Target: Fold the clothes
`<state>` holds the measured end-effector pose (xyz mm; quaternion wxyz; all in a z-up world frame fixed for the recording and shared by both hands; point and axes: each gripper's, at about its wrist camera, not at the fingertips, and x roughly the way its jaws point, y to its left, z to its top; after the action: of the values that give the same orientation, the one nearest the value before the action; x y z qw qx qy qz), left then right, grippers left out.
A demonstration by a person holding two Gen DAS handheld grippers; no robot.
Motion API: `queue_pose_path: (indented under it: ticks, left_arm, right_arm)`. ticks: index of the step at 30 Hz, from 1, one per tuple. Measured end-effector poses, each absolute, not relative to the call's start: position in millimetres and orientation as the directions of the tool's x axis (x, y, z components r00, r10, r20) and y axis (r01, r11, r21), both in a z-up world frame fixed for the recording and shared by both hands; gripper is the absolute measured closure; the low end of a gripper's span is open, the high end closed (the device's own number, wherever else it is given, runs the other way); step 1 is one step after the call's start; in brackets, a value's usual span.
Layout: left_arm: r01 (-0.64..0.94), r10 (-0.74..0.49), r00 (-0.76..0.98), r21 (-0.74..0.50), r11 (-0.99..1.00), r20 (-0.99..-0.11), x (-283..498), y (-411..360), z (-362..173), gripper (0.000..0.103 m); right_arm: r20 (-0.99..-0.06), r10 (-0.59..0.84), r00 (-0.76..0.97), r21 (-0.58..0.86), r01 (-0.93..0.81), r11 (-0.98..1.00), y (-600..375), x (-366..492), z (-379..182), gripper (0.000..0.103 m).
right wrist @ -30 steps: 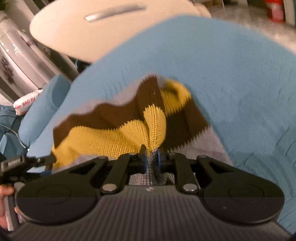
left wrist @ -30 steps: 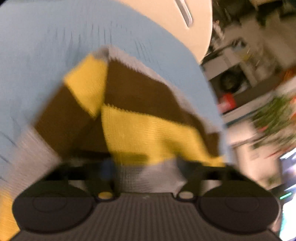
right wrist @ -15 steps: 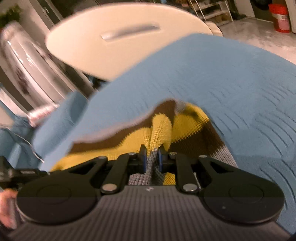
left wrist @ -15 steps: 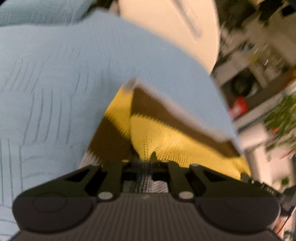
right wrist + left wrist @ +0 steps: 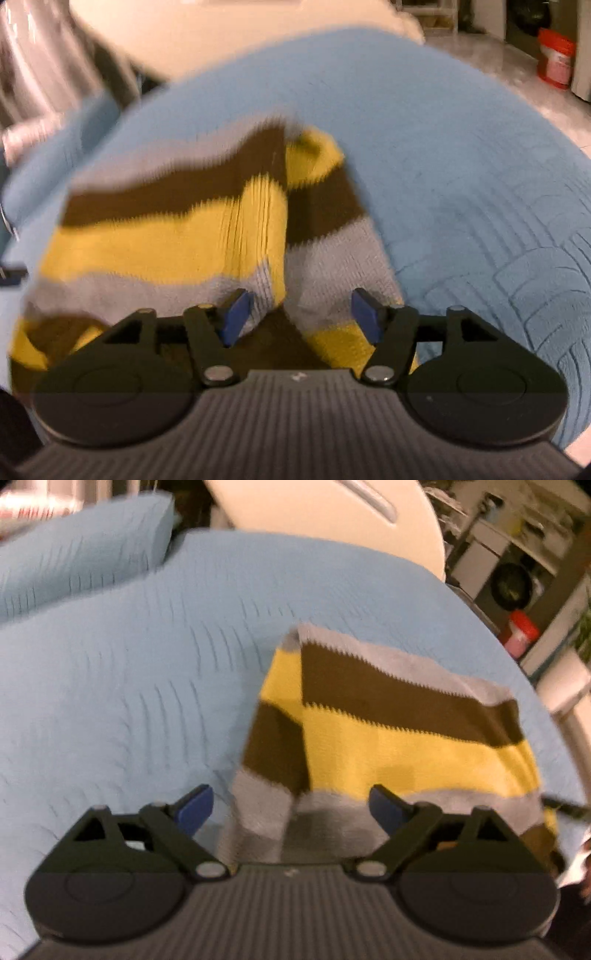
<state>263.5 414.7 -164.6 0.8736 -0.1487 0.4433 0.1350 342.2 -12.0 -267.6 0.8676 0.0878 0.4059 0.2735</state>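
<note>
Jaws of the left gripper (image 5: 291, 805) stand wide and are opening, their blue pads (image 5: 194, 806) clear of the cloth; the striped knit garment (image 5: 388, 734), banded grey, brown and yellow, lies folded on a light-blue quilted cover (image 5: 129, 672), its near grey edge between the two pads but touched by neither. Beyond the cover are a pale rounded board (image 5: 332, 513) and, at far right, a red-lidded container (image 5: 521, 631). In the right wrist view the jaws of the right gripper (image 5: 301, 314) are likewise opening, pads (image 5: 236, 314) apart, with a raised fold of the same garment (image 5: 177, 236) between them and just beside the left-hand pad; blur leaves contact there uncertain. The garment lies on the blue cover (image 5: 461, 166), with a red bucket (image 5: 556, 57) on the pale floor at upper right.
</note>
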Motion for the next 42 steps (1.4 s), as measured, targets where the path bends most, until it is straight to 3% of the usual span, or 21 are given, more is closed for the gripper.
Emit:
queue_pose_path:
  ticks: [4, 10, 13, 17, 20, 26, 28, 29, 30, 33, 37, 42]
  left_arm:
    - [-0.364, 0.139, 0.579, -0.102, 0.926, -0.803, 274.5, 424.0, -153.5, 0.005]
    - [-0.357, 0.106, 0.606, -0.150, 0.922, -0.788, 287.3, 410.9, -149.2, 0.005]
    - [-0.302, 0.114, 0.601, -0.093, 0.949, -0.791, 279.0, 382.9, -153.2, 0.005]
    - [-0.199, 0.082, 0.601, -0.049, 0.979, -0.795, 252.8, 335.0, -158.4, 0.005]
    - [-0.069, 0.049, 0.617, 0.008, 0.998, -0.785, 242.2, 288.6, -162.4, 0.005]
    - [0.224, 0.014, 0.725, 0.255, 0.941, -0.688, 244.9, 171.7, -169.2, 0.005]
    - [0.246, 0.023, 0.762, 0.322, 0.914, -0.647, 247.5, 140.8, -174.8, 0.003]
    - [0.240, 0.035, 0.791, 0.364, 0.900, -0.611, 248.1, 120.2, -180.1, 0.002]
    - [0.238, 0.038, 0.810, 0.388, 0.890, -0.585, 248.3, 104.9, -184.6, 0.000]
    - [0.260, 0.027, 0.833, 0.435, 0.862, -0.552, 252.1, 66.8, -197.0, 0.000]
    - [0.275, 0.024, 0.838, 0.460, 0.844, -0.545, 260.1, 34.5, -210.1, 0.000]
    - [0.217, 0.111, 0.846, 0.528, 0.821, -0.521, 280.0, 12.9, -226.4, 0.000]
  right_arm:
    - [-0.527, 0.615, 0.587, 0.514, -0.356, 0.780, -52.6, 345.1, -265.5, 0.038]
    - [-0.477, 0.606, 0.637, 0.672, -0.180, 0.718, -83.1, 368.2, -282.2, 0.037]
    - [-0.540, 0.557, 0.631, 0.683, -0.058, 0.728, -95.2, 374.0, -289.3, 0.037]
    - [-0.694, 0.510, 0.507, 0.614, 0.047, 0.788, -103.6, 368.9, -297.5, 0.037]
    - [-0.692, 0.601, 0.400, 0.663, 0.022, 0.748, -109.4, 356.6, -302.4, 0.037]
    - [-0.666, 0.693, 0.276, 0.706, -0.064, 0.705, -97.0, 356.7, -305.3, 0.038]
    - [-0.672, 0.692, 0.262, 0.693, -0.107, 0.713, -89.6, 357.0, -301.0, 0.051]
    - [-0.667, 0.703, 0.246, 0.695, -0.133, 0.706, -85.8, 357.2, -299.8, 0.078]
    - [-0.666, 0.707, 0.237, 0.696, -0.142, 0.704, -85.0, 354.1, -299.5, 0.088]
    - [-0.638, 0.736, 0.228, 0.711, -0.194, 0.676, -85.9, 345.9, -294.1, 0.090]
    - [-0.501, 0.834, 0.229, 0.805, -0.229, 0.547, -94.0, 341.5, -289.9, 0.091]
    - [-0.377, 0.891, 0.252, 0.862, -0.257, 0.438, -104.8, 344.2, -284.2, 0.093]
